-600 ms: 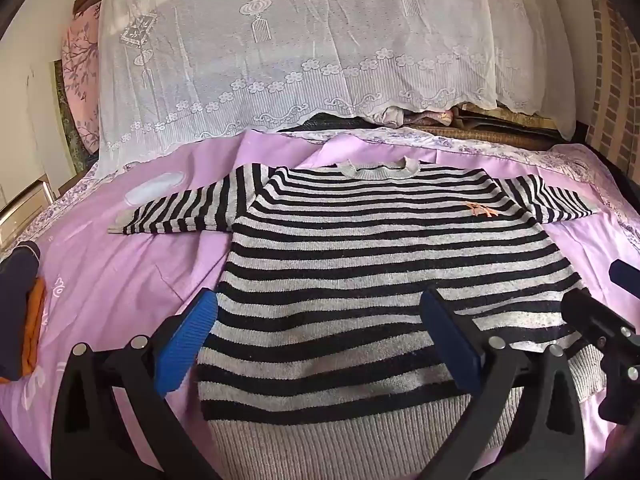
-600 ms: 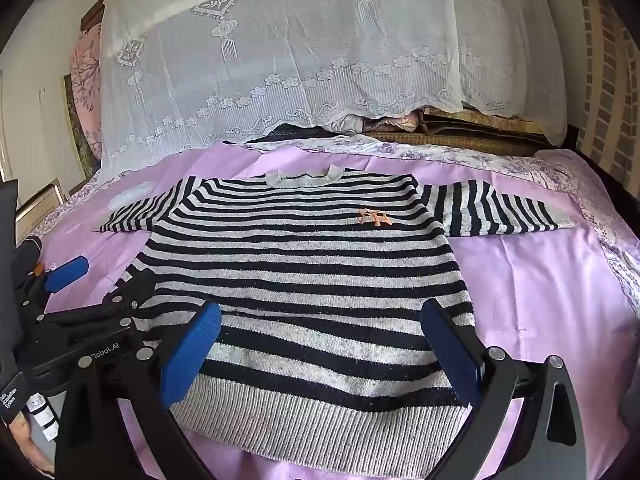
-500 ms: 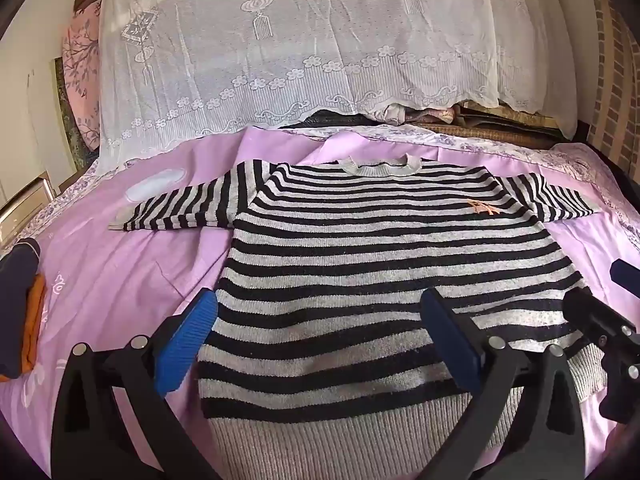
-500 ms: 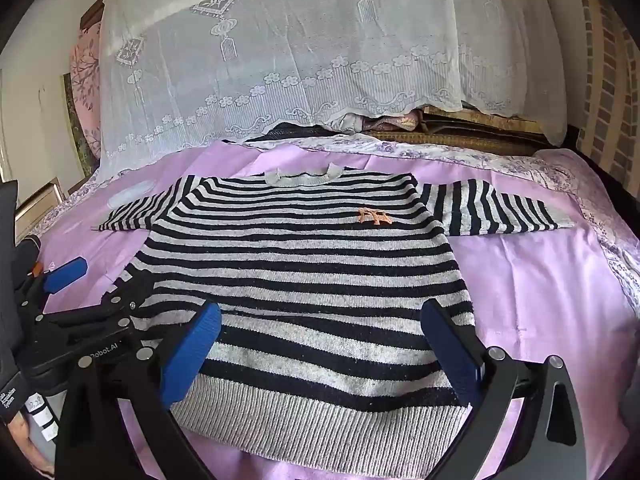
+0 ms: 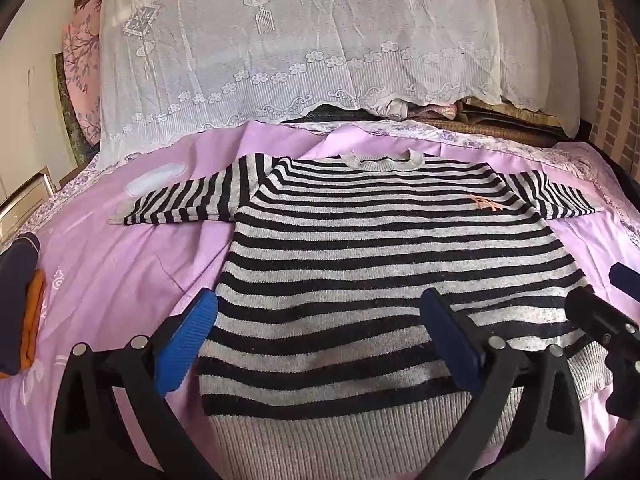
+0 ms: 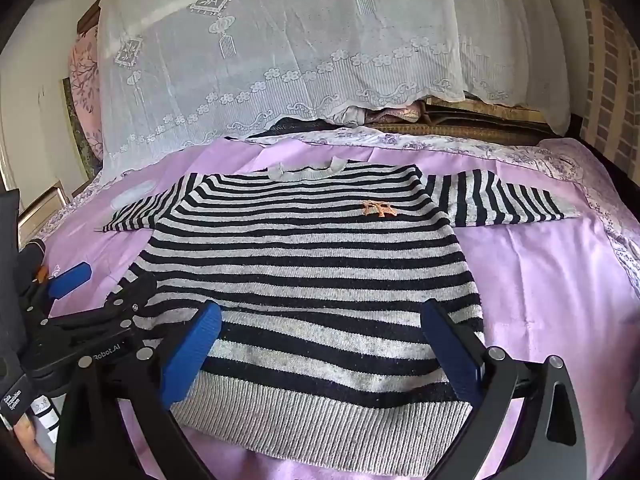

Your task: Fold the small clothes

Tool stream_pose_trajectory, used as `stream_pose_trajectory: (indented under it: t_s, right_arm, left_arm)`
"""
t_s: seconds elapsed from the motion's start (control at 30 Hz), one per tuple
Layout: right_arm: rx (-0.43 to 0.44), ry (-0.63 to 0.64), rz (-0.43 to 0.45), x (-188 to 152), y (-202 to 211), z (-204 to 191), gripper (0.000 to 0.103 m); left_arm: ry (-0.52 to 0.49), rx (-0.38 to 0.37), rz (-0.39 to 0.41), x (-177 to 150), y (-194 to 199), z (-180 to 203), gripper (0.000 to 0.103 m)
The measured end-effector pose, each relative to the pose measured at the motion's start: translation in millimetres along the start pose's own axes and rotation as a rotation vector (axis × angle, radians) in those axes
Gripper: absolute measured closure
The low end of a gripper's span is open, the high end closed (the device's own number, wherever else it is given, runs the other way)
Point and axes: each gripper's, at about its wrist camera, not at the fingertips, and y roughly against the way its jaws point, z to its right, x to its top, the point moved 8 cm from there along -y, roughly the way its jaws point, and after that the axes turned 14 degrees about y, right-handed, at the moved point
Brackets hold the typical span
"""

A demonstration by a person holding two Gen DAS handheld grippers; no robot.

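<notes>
So the bed (image 5: 120,280) with its pink sheet takes up most of the view, a lace cover (image 5: 320,60) draped over the pile at the back. The sweater (image 5: 380,260) lies flat and face up in the middle of the sheet, collar toward the lace, both sleeves out sideways, hem nearest the cameras, nothing folded yet as far as I can tell. Left gripper (image 5: 320,344) hangs over the hem's left part, jaws wide apart, holding nothing. Right gripper (image 6: 324,354) is the same deal over the right part of the hem, spread wide and empty. There's a small orange logo (image 6: 378,209) on the chest, and some dark and orange folded clothes (image 5: 20,304) off at the left edge. What could go wrong, I'd guess: the knit is thick and floppy, so a pinch might catch only the top layer, or grab the sheet too and drag it along. The grippers are close together, so they could bump, and uneven lifts would skew the fold.
</notes>
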Motion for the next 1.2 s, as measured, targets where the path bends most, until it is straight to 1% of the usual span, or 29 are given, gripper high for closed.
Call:
stream_pose_trajectory:
  t_s: [0.27, 1.2]
  right_arm:
    - [0.013, -0.013, -0.003, -1.1, 0.7, 0.3, 0.003]
    - [0.009, -0.027, -0.01, -3.4, -0.7, -1.1, 0.003]
  left_arm:
    - [0.005, 0.0, -0.005, 0.9, -1.3, -2.3, 0.004]
    - [0.006, 0.001, -0.008, 0.4, -2.4, -3.9, 0.004]
